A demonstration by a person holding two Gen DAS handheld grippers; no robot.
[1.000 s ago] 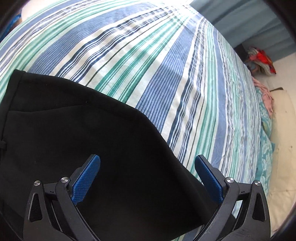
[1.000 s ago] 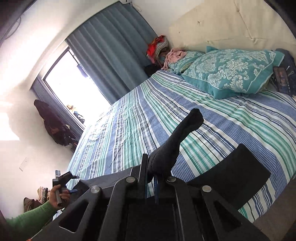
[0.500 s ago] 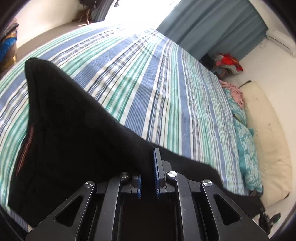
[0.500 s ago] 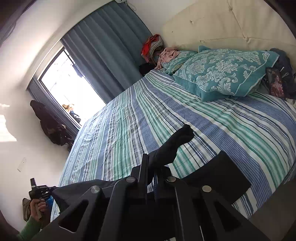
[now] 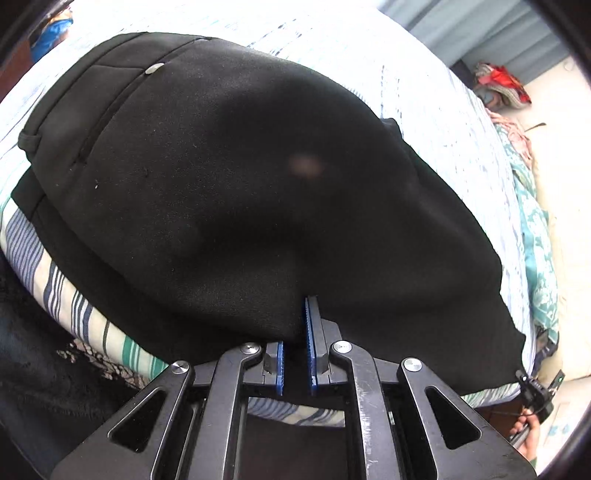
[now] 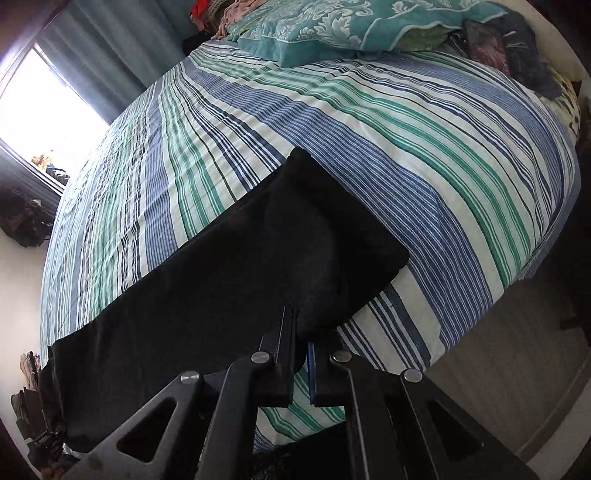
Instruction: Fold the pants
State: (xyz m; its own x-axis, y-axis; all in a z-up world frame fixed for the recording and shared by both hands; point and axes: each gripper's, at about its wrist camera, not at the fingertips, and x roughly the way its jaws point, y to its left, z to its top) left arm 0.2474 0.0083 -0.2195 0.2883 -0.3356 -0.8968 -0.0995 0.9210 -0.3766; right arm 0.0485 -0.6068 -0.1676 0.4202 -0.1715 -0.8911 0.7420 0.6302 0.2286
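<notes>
Both tongs, left [image 5: 295, 332] and right [image 6: 301, 332], are pinching the black pants [image 5: 240, 177] lying along the striped bed's [image 6: 369, 122] near edge, apparently folded lengthwise, with crosswise folds remaining

One pair of black fabric pants [image 5: 229, 177] lies on one bed covered by a single sheet striped in blue, green and white [image 6: 388, 122]. One small silver metal button [image 5: 154, 68] shows near the pants' waistband, and one black belt loop [image 5: 27, 138] at its edge. Two black two-finger grippers are in view: the left gripper [image 5: 295, 354] and the right gripper [image 6: 301, 354], each with two blue-padded fingers pinching a bit of the black cloth. One teal pillow with a white floral pattern [image 6: 332, 22] is clearly countable at the head; one blue-grey curtain [image 6: 110, 48] hangs beside one bright window [image 6: 40, 110]
</notes>
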